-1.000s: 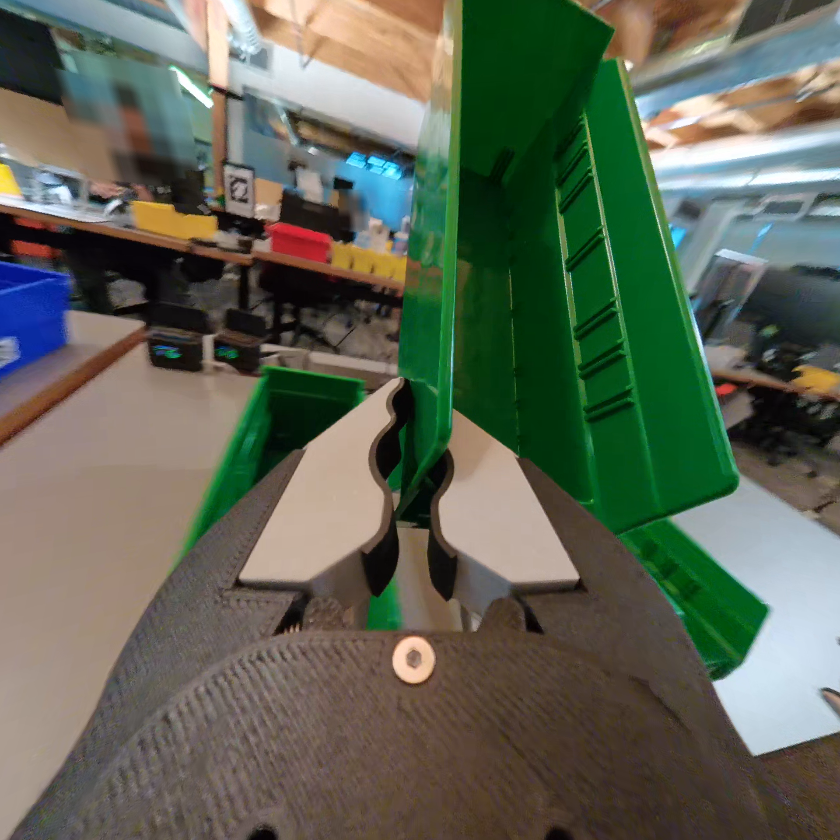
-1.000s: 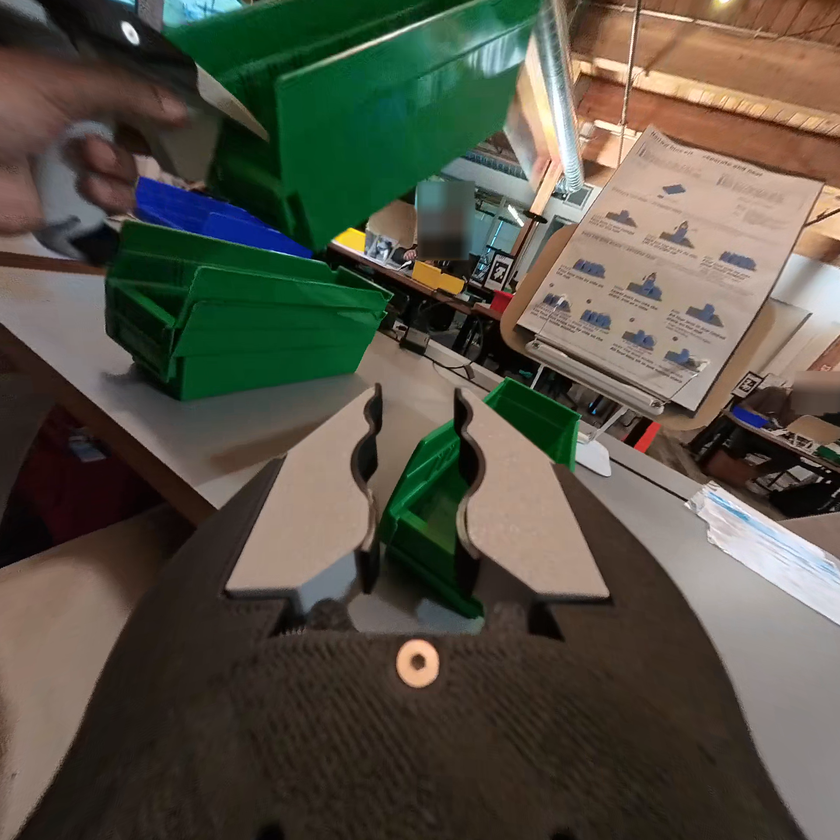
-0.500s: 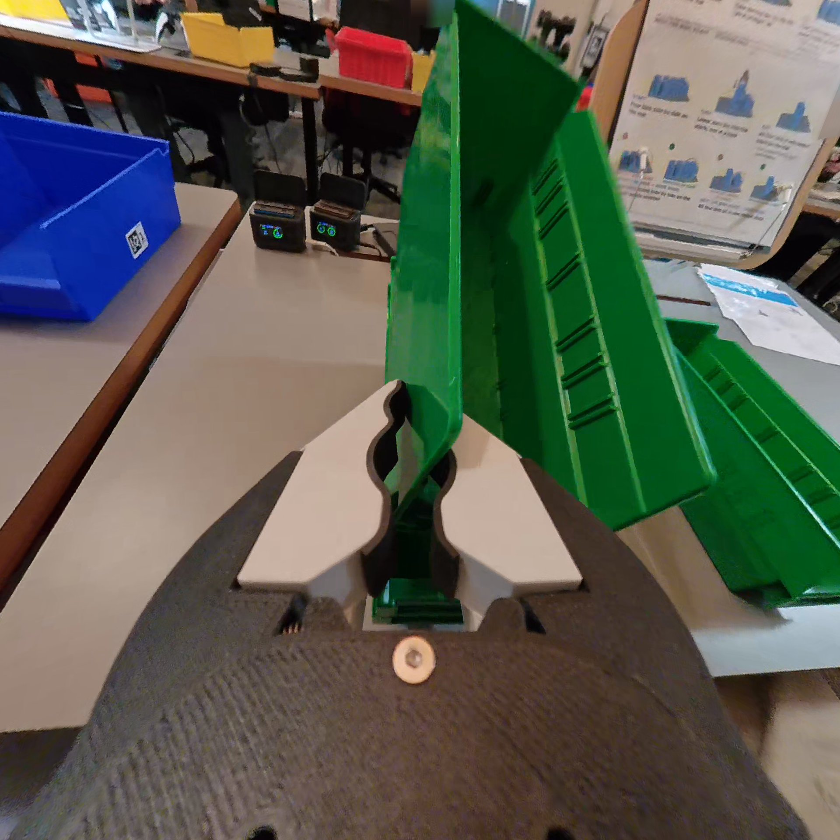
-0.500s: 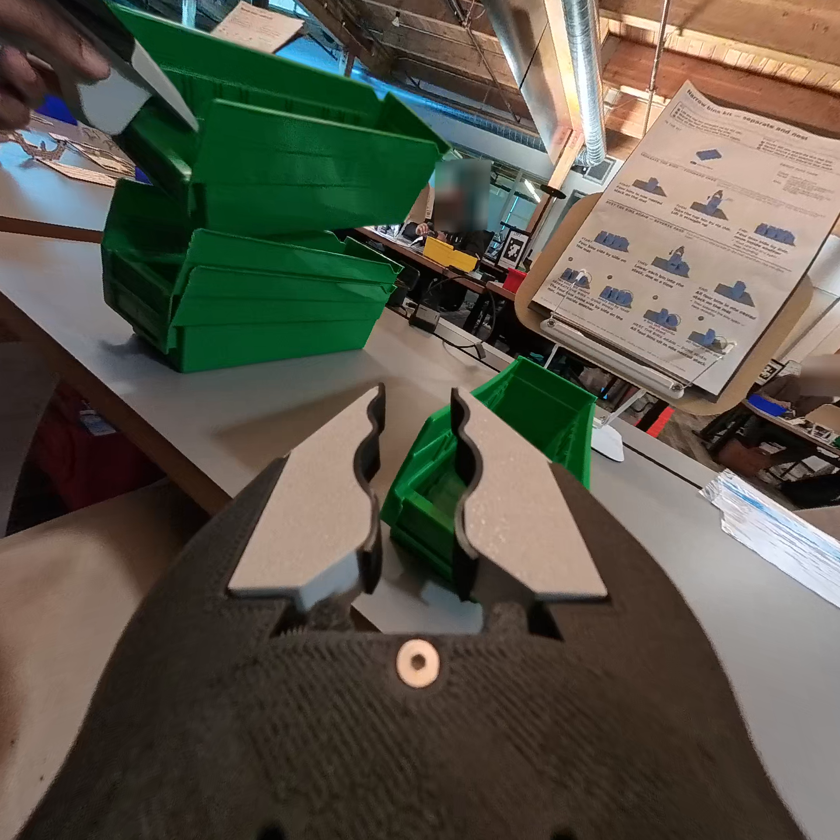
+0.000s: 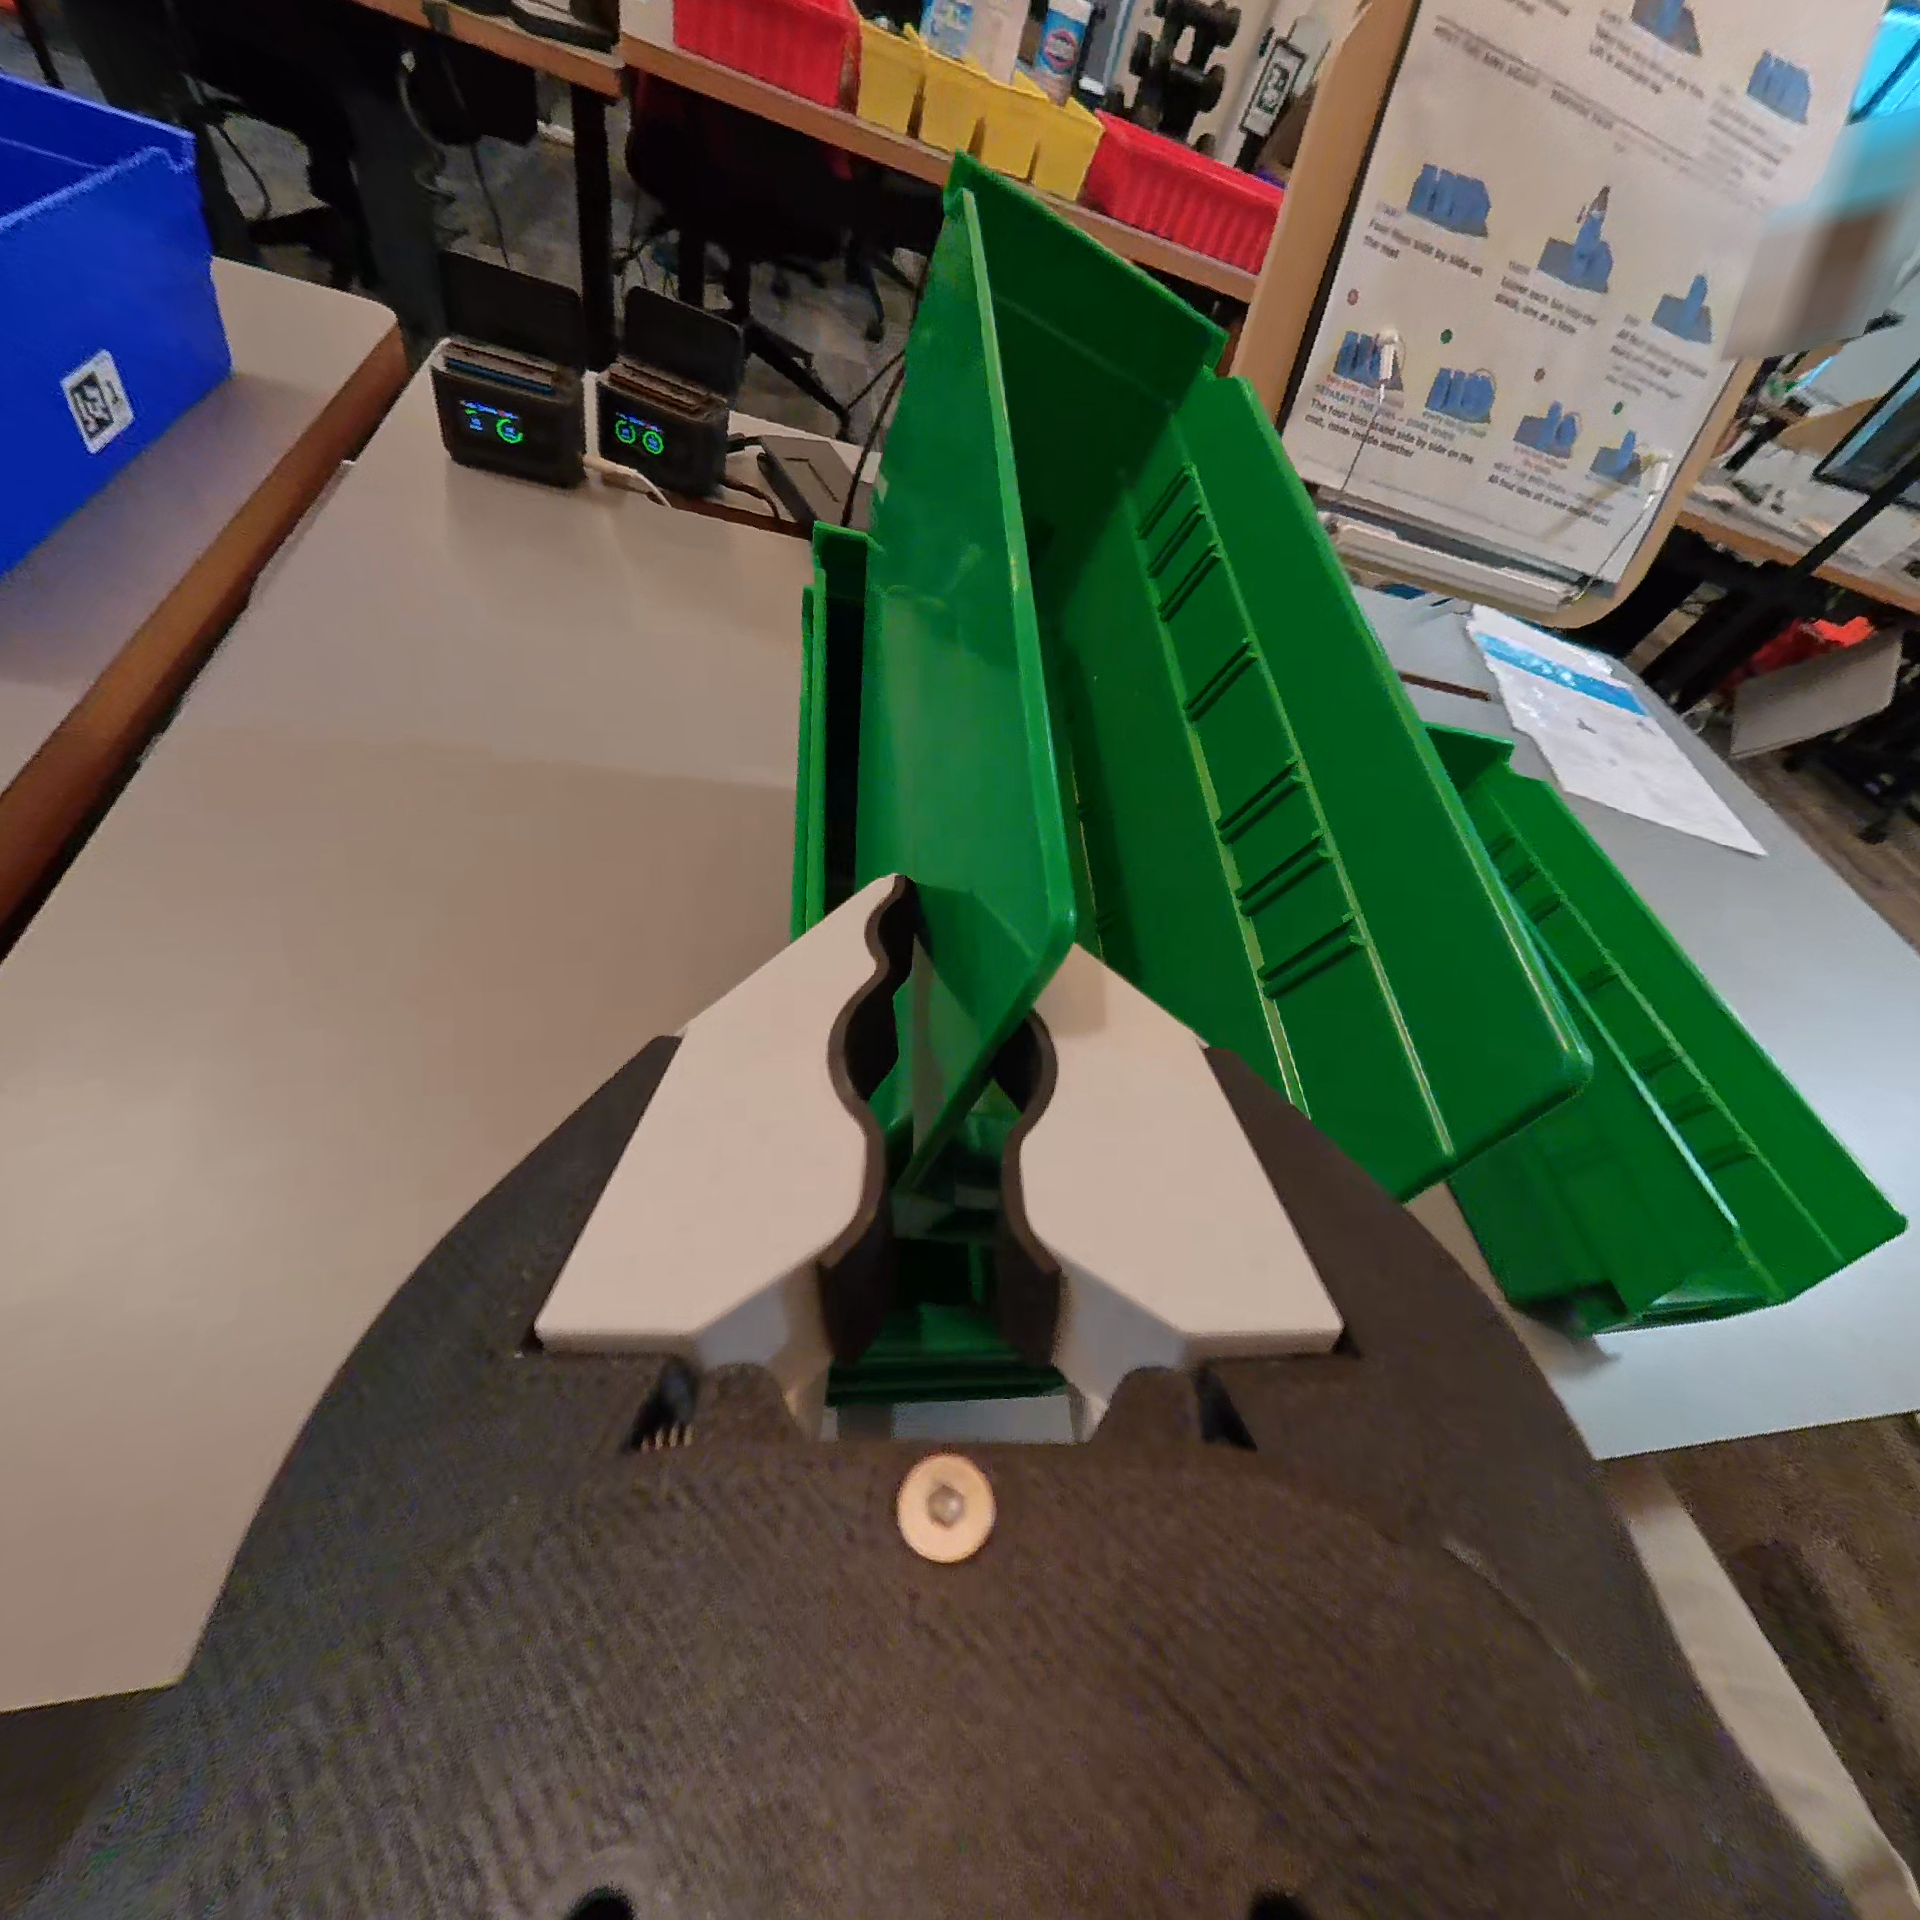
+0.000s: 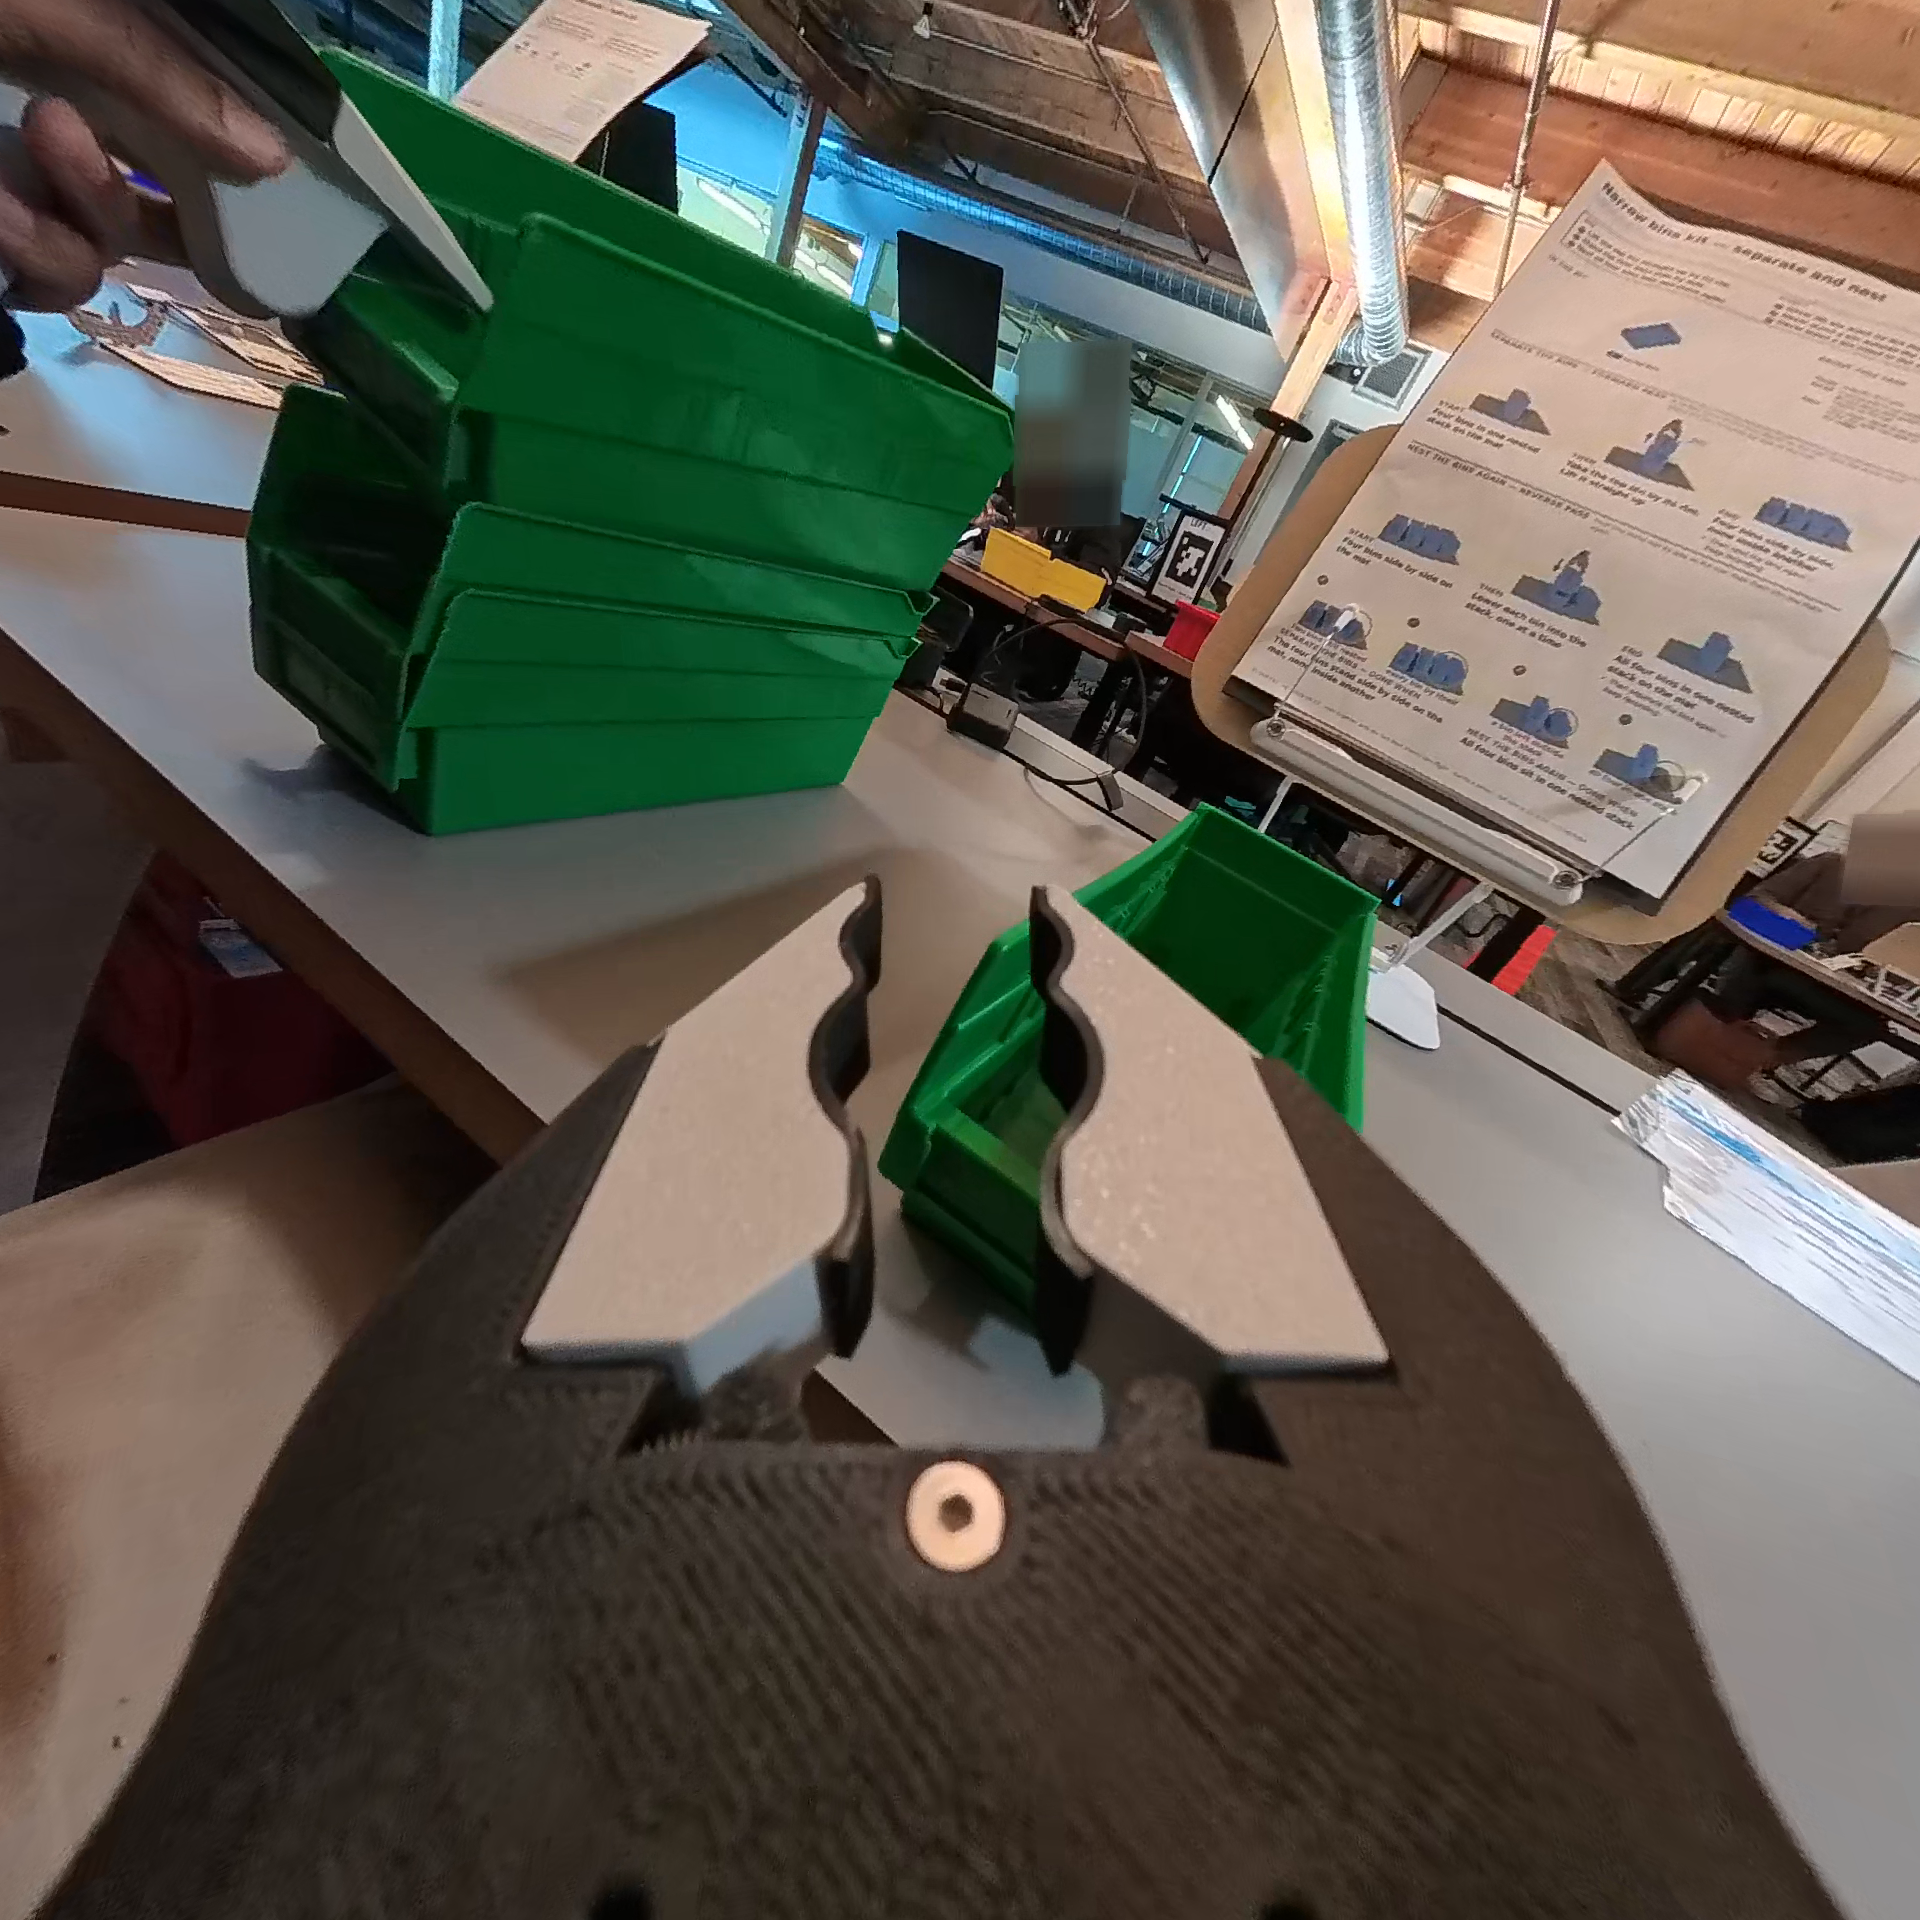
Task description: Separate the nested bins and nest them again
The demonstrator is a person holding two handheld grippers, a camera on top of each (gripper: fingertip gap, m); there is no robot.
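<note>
Since a second ago, you have brought the top green bin [image 5: 1195,727] down from overhead onto the nested stack [image 5: 1683,1091]. Left wrist view: your left gripper [image 5: 951,1049] has its fingers pinched on that bin's near wall, the bin tilted over the stack on the grey surface [image 5: 416,831]. Right wrist view: your right gripper [image 6: 951,1060] hangs with fingers parted and empty (a small green bin [image 6: 1226,997] sits just beyond them), while the stack [image 6: 623,665] stands well to the left.
</note>
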